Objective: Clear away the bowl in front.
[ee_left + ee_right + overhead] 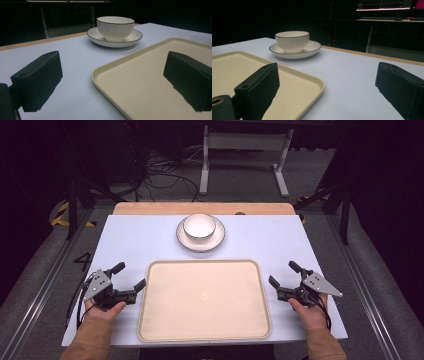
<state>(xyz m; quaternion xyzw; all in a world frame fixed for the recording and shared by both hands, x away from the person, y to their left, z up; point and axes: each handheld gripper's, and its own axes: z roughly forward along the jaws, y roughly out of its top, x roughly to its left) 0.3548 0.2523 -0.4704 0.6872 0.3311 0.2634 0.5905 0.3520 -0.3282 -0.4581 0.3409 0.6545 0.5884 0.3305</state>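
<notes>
A white ribbed bowl (199, 226) (115, 27) (292, 40) stands on a white plate (186, 240) (96, 37) (313, 47) at the far middle of the table. In front of it lies an empty cream tray (204, 299) (140, 80) (239, 67). My left gripper (129, 276) (112, 82) rests open at the tray's left edge, held by a hand, with nothing between its jaws. At the tray's right edge my right gripper (285, 274) (327, 87) is open too, its jaws empty.
The pale blue table (135, 240) has a wooden strip (150, 208) along its far edge. Beyond it, on the floor, are cables (160, 175) and a white desk frame (245, 155). A cable (75, 300) trails from the left gripper.
</notes>
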